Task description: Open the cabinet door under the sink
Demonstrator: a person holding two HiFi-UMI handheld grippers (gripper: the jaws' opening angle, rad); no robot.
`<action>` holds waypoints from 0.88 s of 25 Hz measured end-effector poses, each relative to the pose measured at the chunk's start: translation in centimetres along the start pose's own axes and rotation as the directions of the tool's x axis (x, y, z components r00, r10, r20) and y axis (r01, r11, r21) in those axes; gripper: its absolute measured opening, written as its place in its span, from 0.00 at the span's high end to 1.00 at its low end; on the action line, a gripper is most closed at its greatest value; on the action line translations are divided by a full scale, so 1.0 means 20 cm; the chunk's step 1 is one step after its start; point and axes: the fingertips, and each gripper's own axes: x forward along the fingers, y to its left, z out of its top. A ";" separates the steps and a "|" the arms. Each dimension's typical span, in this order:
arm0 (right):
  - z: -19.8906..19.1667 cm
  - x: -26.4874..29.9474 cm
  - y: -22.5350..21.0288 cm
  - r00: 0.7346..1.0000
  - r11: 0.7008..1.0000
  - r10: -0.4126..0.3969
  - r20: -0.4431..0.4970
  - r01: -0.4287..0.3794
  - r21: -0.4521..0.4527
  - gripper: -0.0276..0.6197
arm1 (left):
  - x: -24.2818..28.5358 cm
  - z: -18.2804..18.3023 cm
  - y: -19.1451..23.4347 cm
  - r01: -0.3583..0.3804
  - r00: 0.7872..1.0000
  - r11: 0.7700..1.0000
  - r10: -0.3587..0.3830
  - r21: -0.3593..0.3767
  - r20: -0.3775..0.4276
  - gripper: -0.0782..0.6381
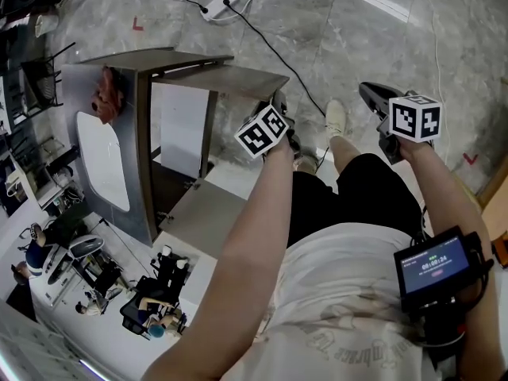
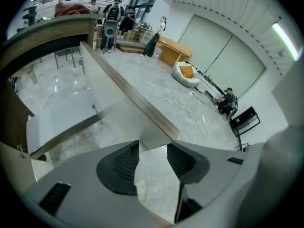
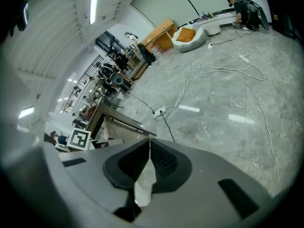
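Observation:
The sink cabinet (image 1: pixel 143 133) stands at the left with a white basin (image 1: pixel 103 161) in its top. Both of its doors stand swung out: the far door (image 1: pixel 230 78) and the near door (image 1: pixel 202 217). My left gripper (image 1: pixel 282 121) is at the outer corner of the far door. In the left gripper view that door's corner (image 2: pixel 152 134) lies between the parted tips of the left gripper (image 2: pixel 153 148), and the pads do not press on it. My right gripper (image 1: pixel 373 98) hangs over the floor to the right, shut and empty, its pads (image 3: pixel 159 158) together.
A red cloth (image 1: pixel 107 94) lies on the cabinet's top. A power strip (image 1: pixel 220 4) and its black cable (image 1: pixel 270 46) run over the marble floor behind the doors. The person's shoe (image 1: pixel 336 117) is between the grippers. Desks and people are at the lower left.

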 end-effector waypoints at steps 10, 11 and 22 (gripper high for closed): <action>0.12 0.12 0.27 0.994 0.977 0.083 -0.065 -0.094 -0.189 0.93 | -0.32 -0.04 -0.02 0.101 0.990 0.992 -0.108 0.074 0.094 0.63; 0.12 0.14 0.33 0.993 0.971 0.091 -0.075 -0.105 -0.215 0.93 | -0.39 -0.05 0.01 0.097 0.988 0.990 -0.108 0.099 0.109 0.63; -0.15 0.28 1.16 0.966 0.877 0.155 -0.208 -0.231 -0.421 0.93 | -1.17 -0.26 0.53 0.034 0.974 0.985 -0.071 0.169 0.216 0.77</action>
